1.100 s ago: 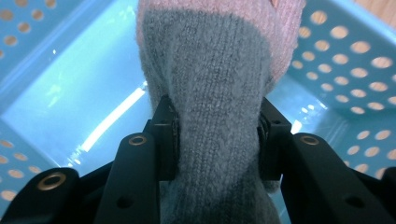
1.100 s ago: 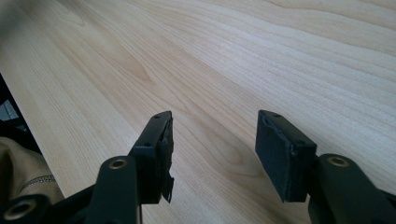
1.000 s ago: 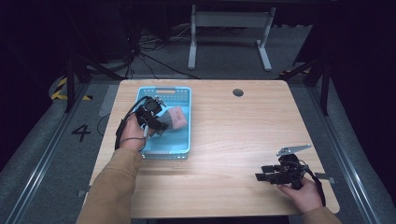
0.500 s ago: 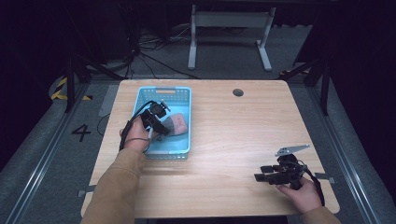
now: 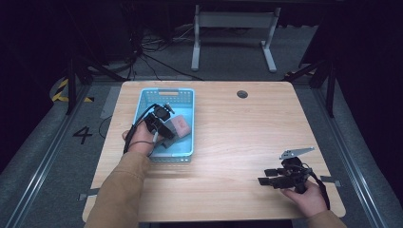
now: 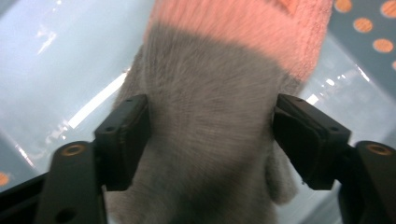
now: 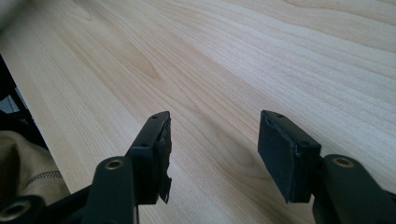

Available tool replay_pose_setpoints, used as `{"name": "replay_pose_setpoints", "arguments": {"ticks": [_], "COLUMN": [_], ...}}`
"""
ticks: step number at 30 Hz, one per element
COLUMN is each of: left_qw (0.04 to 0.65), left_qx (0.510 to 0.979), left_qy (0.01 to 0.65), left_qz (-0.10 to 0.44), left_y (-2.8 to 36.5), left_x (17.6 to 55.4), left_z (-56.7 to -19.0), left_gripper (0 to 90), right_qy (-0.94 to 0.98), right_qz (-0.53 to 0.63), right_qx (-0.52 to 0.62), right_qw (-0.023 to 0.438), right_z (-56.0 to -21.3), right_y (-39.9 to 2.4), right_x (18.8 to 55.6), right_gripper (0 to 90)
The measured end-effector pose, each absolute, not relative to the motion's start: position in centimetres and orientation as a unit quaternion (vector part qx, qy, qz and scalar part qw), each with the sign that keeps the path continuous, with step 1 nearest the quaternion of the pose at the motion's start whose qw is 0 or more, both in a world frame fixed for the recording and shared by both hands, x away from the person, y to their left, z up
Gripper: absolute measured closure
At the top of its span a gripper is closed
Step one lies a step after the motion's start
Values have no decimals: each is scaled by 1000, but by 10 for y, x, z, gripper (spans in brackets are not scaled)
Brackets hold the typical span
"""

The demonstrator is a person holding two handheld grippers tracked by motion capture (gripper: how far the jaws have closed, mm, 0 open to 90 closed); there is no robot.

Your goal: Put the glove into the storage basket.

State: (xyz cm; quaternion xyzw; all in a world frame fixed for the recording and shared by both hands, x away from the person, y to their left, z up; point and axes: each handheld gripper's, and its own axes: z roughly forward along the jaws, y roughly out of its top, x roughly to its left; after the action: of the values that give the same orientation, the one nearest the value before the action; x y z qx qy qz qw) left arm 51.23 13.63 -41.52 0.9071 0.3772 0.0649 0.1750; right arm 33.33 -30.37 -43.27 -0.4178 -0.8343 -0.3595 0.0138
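Note:
A grey and pink fuzzy cloth (image 6: 210,93) lies in the light blue basket (image 5: 186,93) at the table's left. My left gripper (image 6: 210,135) reaches into the basket (image 6: 56,70) with the cloth's grey part between its jaws, which have just been opening. The pads (image 6: 128,140) stand at the cloth's sides without squeezing it. From above, the left gripper (image 5: 166,129) sits over the basket's near half, beside the cloth's pink end (image 5: 180,124). My right gripper (image 5: 264,181) rests low at the table's near right, open, with only bare wood between its jaws (image 7: 212,135).
The wooden table (image 5: 237,128) has a round cable hole (image 5: 242,94) near its far edge. A tan sleeve (image 5: 121,190) comes in from the near left. Beyond the table, a desk frame (image 5: 233,33) stands on dark floor.
The left gripper's jaws have spread wider around the cloth inside the basket, and the hand has shifted only slightly. The right hand and gripper have stayed put.

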Motion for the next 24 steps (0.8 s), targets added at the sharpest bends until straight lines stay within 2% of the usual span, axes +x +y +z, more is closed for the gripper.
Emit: {"name": "replay_pose_setpoints", "arguments": {"ticks": [4, 12, 24], "left_qw": [183, 238, 295], "left_qx": [902, 885, 878], "left_qy": [379, 380, 344], "left_qz": [97, 127, 153], "left_y": [138, 146, 144], "left_x": [507, 488, 429], "left_z": [-407, -380, -343], "left_gripper": [159, 159, 275], "right_qy": [-835, -841, -848], "right_qz": [-361, -361, -359], "right_qx": [-414, -402, -389], "right_qw": [15, 18, 9], "right_z": [-433, -431, -429], "right_y": [-302, -293, -284], "right_x": [335, 342, 362], "right_gripper": [452, 454, 461]}}
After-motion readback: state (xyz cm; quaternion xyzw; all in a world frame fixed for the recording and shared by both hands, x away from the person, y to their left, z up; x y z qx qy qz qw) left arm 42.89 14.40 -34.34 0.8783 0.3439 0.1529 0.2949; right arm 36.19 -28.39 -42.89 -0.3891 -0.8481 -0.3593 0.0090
